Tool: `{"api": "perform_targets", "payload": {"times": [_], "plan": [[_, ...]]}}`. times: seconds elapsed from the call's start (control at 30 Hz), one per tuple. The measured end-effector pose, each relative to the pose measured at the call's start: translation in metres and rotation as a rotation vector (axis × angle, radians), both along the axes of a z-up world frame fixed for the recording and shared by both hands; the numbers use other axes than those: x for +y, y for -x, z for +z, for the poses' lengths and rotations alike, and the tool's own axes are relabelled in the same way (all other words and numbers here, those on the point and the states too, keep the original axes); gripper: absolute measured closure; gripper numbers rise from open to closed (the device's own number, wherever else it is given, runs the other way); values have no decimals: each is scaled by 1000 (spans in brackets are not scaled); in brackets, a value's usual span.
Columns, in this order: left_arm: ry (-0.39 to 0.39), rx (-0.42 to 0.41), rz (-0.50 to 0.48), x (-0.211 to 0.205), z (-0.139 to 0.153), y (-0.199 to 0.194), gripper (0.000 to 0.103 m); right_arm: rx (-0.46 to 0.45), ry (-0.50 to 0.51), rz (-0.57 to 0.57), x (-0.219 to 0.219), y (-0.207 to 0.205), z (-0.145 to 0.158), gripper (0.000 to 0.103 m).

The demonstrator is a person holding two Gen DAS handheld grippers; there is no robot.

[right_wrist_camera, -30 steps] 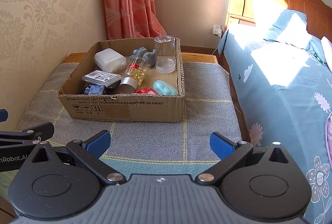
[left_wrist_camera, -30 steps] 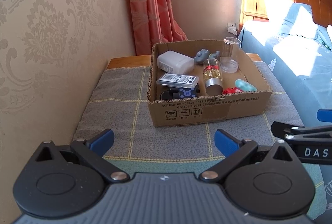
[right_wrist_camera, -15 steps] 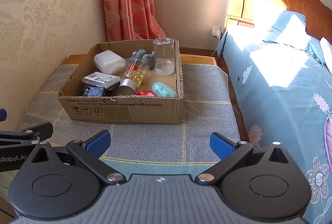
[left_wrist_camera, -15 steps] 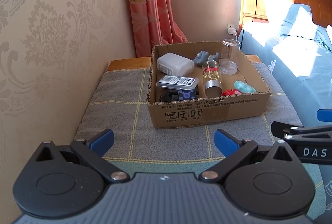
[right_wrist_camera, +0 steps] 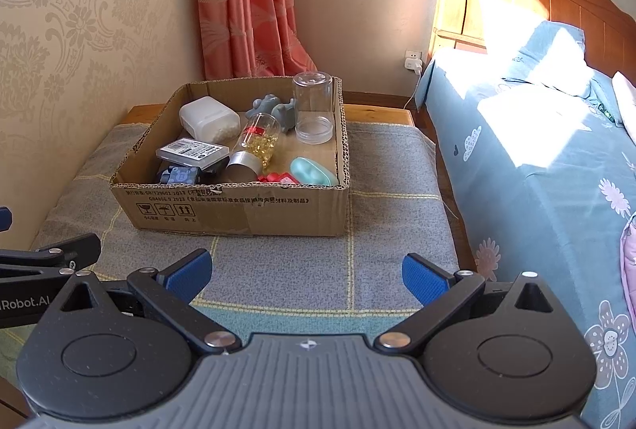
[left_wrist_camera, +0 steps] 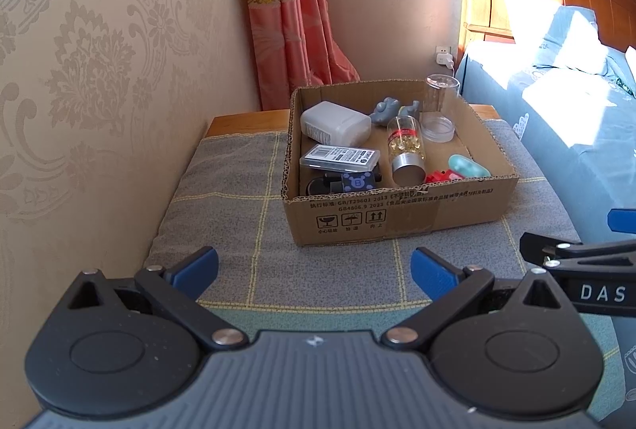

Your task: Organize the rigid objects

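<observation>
Both claws, left and right, are held open and empty; the cardboard box is seen ahead, perhaps nearer the right

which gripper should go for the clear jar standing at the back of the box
Right, probably. The clear jar stands in the cardboard box's back right corner, on the right gripper's side. Both grippers are open and empty; the left gripper would cross the other items.
</observation>
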State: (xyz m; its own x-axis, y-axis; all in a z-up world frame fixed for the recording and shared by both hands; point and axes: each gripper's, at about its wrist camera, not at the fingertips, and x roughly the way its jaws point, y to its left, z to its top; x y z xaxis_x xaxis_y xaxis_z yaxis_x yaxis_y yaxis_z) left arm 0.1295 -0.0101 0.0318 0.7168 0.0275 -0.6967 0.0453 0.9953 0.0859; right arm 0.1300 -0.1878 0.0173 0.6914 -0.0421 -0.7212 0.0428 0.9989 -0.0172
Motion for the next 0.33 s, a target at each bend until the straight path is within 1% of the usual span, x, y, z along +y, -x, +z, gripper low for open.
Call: {"api": "perform_targets", "payload": {"times": [0.33], "plan": [[2, -1, 1, 0, 0, 1, 1, 0, 2, 1, 0, 0, 0, 0]]}}
